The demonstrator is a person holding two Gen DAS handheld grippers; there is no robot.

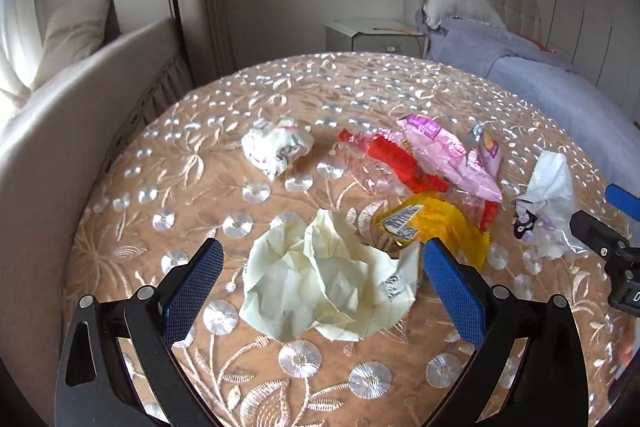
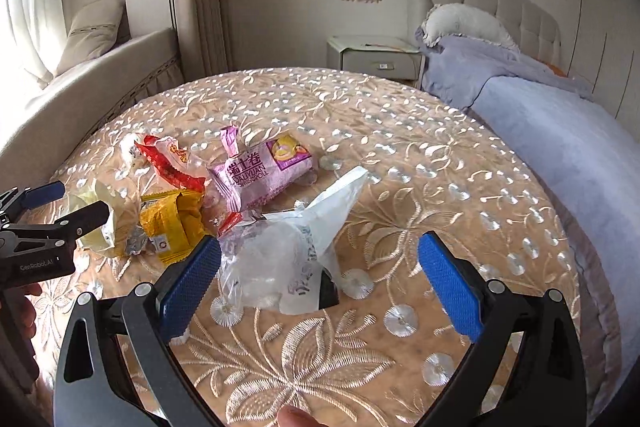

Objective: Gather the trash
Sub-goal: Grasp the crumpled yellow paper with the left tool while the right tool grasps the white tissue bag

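Between my left gripper's point(image 1: 322, 275) spread blue pads lies the crumpled pale-yellow paper ball point(image 1: 320, 283), dead centre, neither pad touching it yet. It is springy and broad; if I close off-centre it may squirt toward 6 o'clock, or I may pinch only a loose flap that tears away.

My right gripper point(image 2: 318, 281) also stands wide open over the clear crinkled plastic bag point(image 2: 288, 251), which sits close against the pad at 9 o'clock and well short of the one at 3 o'clock. That thin film could slide off the pad or drag along the embroidered peach tablecloth point(image 2: 400, 155) rather than lift.

Farther out, at 1 o'clock from the paper, the yellow foil wrapper point(image 1: 436, 227) touches its edge, so a sloppy close may snag it too. Beyond that, the red wrapper point(image 1: 400, 163) and pink Swiss-roll packet point(image 1: 452, 155) overlap, and a white crumpled wrapper point(image 1: 276, 147) sits apart at 11 o'clock. My grippers are near each other and could collide.
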